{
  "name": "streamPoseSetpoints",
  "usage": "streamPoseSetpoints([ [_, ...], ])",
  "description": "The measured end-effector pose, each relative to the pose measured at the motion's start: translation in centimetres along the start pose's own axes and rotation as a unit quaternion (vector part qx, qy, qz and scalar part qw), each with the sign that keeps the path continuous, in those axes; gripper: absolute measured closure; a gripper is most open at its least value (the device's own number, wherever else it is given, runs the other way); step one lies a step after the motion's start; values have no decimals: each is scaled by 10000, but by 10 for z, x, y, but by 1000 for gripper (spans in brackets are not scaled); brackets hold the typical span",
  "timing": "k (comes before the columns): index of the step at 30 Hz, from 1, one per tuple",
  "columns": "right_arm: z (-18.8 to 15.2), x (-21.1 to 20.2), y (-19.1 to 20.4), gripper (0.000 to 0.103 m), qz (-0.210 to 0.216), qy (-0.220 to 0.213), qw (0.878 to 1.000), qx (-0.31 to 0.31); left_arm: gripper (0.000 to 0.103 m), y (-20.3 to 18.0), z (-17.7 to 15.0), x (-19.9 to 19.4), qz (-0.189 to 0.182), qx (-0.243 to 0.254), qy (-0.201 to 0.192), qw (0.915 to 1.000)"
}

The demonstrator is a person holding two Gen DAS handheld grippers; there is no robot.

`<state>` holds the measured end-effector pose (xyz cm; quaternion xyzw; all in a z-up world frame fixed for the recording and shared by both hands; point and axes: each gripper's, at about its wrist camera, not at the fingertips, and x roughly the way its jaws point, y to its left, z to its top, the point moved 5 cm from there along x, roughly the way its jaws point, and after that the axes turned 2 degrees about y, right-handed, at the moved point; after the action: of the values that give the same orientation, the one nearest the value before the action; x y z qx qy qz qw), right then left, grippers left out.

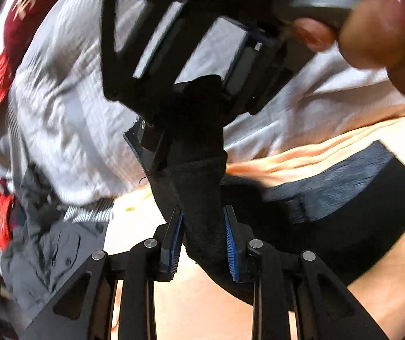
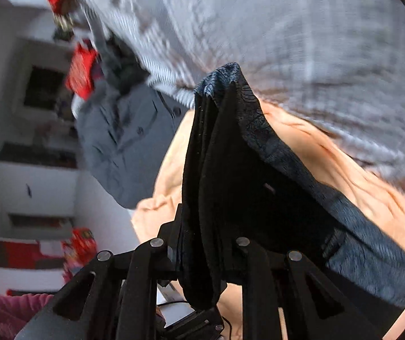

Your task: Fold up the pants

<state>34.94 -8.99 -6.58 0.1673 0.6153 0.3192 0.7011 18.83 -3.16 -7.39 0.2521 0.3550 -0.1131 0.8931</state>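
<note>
The black fabric pants (image 1: 202,198) with a grey-blue ribbed waistband (image 1: 338,181) hang between the two tools, lifted partly clear of the peach-coloured sheet (image 1: 202,297) that fills the lower part of the left wrist view. The left gripper (image 1: 203,240) is closed on a thick fold of the black cloth, its blue ribbed pads (image 1: 228,238) pressing in from either side at the lower centre of the frame. The right gripper (image 2: 205,252) likewise clamps a bunched edge of the pants (image 2: 216,170), with the waistband (image 2: 287,155) running off toward the lower right. Holding two points near the waist probably lets the garment hang straight for laying flat. A white-and-grey striped quilt (image 2: 287,28) fills the upper frame, and a crumpled grey buttoned shirt (image 2: 123,141) lies left of centre.
</note>
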Motion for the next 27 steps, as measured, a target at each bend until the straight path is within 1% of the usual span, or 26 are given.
streamPoseSetpoints([
  [3, -25, -40, -18, 84, 227, -492, 9983, 224, 75, -27, 15, -18, -227, 277, -176, 9992],
  [6, -53, -75, -41, 84, 367, -969, 9935, 480, 75, -60, 28, -32, -444, 559, -293, 9970],
  [9, -85, -105, -71, 84, 457, -1371, 9865, 773, 75, -95, 37, -42, -716, 823, -350, 9934],
  [12, -114, -128, -102, 84, 499, -1631, 9799, 1039, 75, -130, 40, -46, -933, 1114, -344, 9888],
  [15, -147, -135, -131, 84, 506, -1825, 9735, 1284, 75, -166, 36, -49, -1107, 1427, -282, 9832],
  [17, -169, -136, -155, 84, 514, -1926, 9687, 1479, 75, -193, 29, -44, -1194, 1682, -161, 9784],
  [22, -208, -122, -211, 84, 599, -2041, 9546, 2086, 75, -246, 11, -29, -1205, 2175, 101, 9685],
  [27, -232, -102, -246, 84, 787, -2113, 9439, 2412, 75, -267, -7, -15, -1150, 2417, 308, 9630],
])
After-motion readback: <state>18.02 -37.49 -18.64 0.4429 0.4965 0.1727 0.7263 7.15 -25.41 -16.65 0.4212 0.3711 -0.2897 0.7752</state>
